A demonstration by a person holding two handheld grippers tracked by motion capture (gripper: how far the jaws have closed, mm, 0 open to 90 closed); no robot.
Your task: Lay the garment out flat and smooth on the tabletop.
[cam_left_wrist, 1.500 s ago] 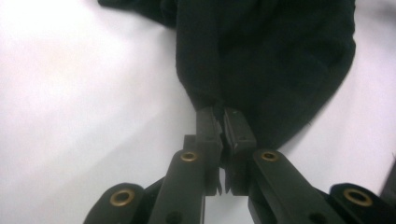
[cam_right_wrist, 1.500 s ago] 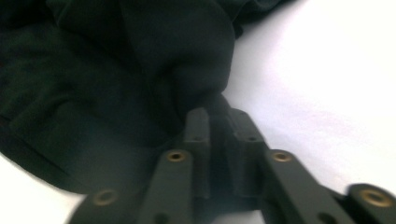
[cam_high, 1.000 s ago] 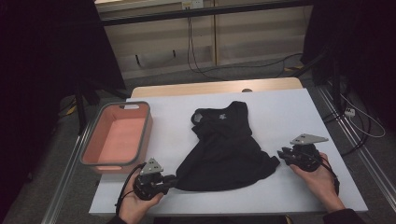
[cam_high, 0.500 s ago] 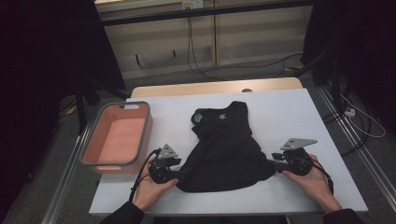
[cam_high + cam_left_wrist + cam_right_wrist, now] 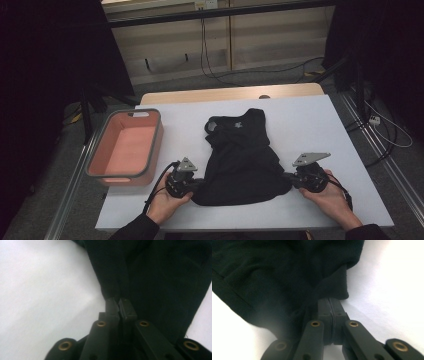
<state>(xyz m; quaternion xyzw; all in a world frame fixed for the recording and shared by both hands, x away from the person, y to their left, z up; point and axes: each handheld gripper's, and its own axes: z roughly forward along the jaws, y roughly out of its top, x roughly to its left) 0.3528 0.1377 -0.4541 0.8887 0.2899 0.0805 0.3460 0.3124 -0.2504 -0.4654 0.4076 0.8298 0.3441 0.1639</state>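
A black sleeveless garment (image 5: 242, 160) lies flat on the white table (image 5: 310, 120), neck end away from me. My left gripper (image 5: 200, 184) is at its near left corner. Its jaws have just been closing and now pinch the fabric edge (image 5: 155, 277) at the left gripper's tips (image 5: 119, 302). My right gripper (image 5: 286, 177) is at the near right corner. Its jaws have also just been closing and clamp a fold of the dark cloth (image 5: 274, 272) at the right gripper's tips (image 5: 330, 302). Both grippers lie low on the table, pointing inward.
A salmon-pink tray (image 5: 122, 179) with a grey rim stands at the table's left side, close to my left hand. Beyond the far table edge are cables on the floor and a dark stand at the right.
My left gripper slid right to the garment's near left corner and shut on the fabric. The right gripper edged left and shut on the near right corner.
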